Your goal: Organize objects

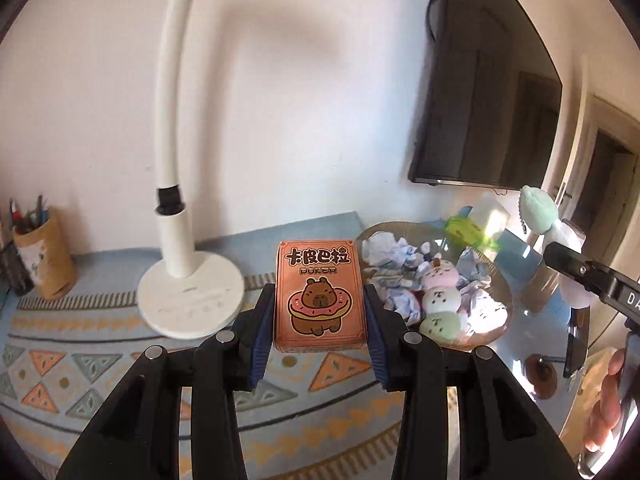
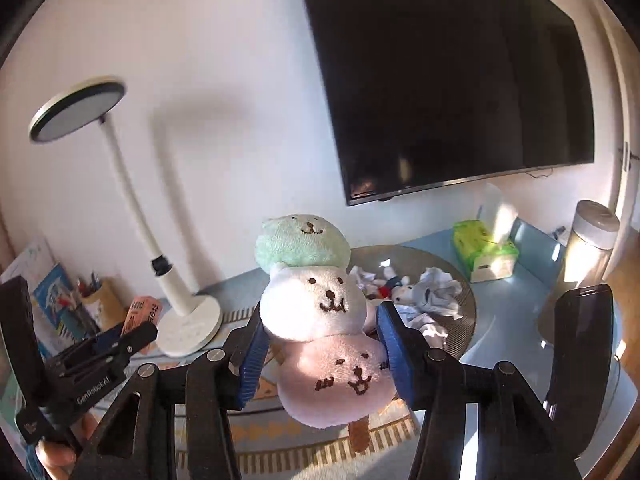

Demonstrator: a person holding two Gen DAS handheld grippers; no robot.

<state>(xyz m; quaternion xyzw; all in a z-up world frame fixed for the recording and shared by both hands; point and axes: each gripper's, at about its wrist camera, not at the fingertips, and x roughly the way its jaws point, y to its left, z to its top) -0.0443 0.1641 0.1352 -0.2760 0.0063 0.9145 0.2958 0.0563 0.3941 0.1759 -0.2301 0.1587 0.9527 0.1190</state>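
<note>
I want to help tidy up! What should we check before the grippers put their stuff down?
1. Left gripper grips the card box on both sides: ok.
2. Right gripper grips the plush dango toy: ok.
3. Both things lifted off the table mat: ok.
4. Room left in the round tray: not ok, crowded with crumpled paper and another plush.
5. Lamp out of the way: cannot tell.

Surface: worktop (image 1: pixel 524 336), glass-topped, a patterned cloth (image 1: pixel 100 344) over its left part.
Back edge, left: pen cup (image 1: pixel 48 256) on the cloth, near the wall.
Back edge, middle: white lamp base (image 1: pixel 190 304) on the cloth.
Right of the lamp: round tray (image 2: pixel 466 316) holding crumpled paper.
Back right corner: green tissue pack (image 2: pixel 482 250), white-lidded jar (image 2: pixel 592 232).
</note>
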